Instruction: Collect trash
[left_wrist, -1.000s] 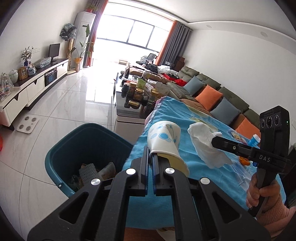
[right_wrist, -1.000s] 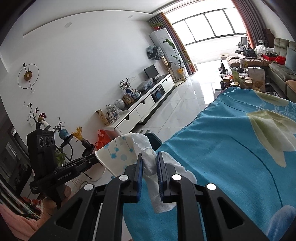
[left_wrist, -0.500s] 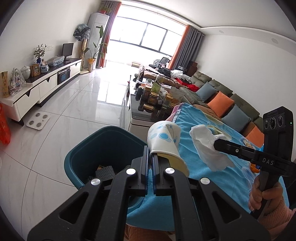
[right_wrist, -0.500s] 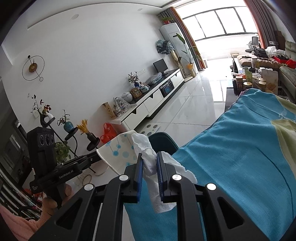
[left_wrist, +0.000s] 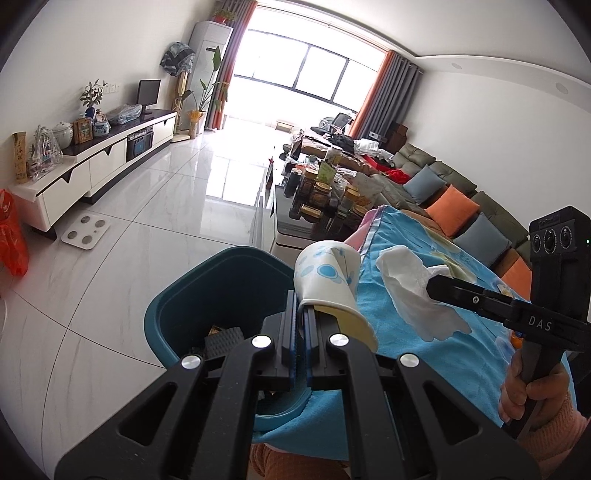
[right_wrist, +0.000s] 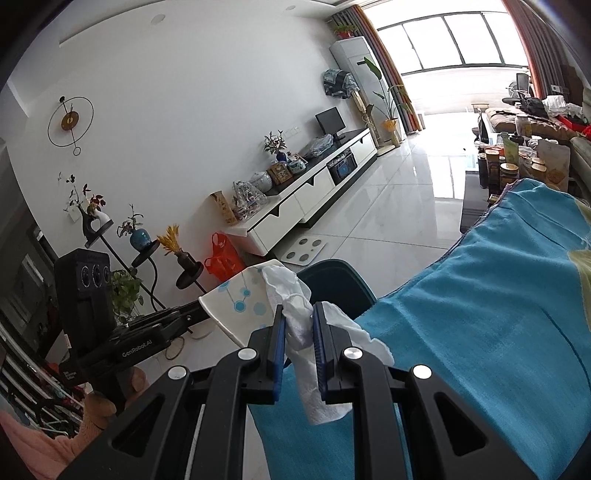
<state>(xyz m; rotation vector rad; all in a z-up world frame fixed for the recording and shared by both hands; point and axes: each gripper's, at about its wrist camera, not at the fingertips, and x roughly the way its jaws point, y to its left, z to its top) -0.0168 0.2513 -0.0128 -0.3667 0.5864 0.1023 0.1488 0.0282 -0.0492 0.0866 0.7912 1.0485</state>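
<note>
My left gripper (left_wrist: 300, 314) is shut on the rim of a white paper cup with blue dots (left_wrist: 327, 280), held over the near edge of a teal trash bin (left_wrist: 221, 280). The cup also shows in the right wrist view (right_wrist: 240, 295). My right gripper (right_wrist: 298, 314) is shut on a crumpled white tissue (right_wrist: 291, 295), held beside the cup above the table's edge; the tissue (left_wrist: 402, 280) and right gripper (left_wrist: 430, 284) show in the left wrist view. The bin (right_wrist: 332, 277) lies just beyond the tissue and holds some trash.
A table with a blue cloth (right_wrist: 498, 314) lies to the right. A low table with jars (left_wrist: 325, 199) stands behind it, a sofa with cushions (left_wrist: 450, 210) beyond. A white TV cabinet (left_wrist: 92, 166), a scale (left_wrist: 85, 229) and a red bag (left_wrist: 11, 232) are on the left.
Both grippers have moved left toward the bin with the cup and tissue. The cup now hangs over the bin's near rim; the table cloth has shifted right in both views.
</note>
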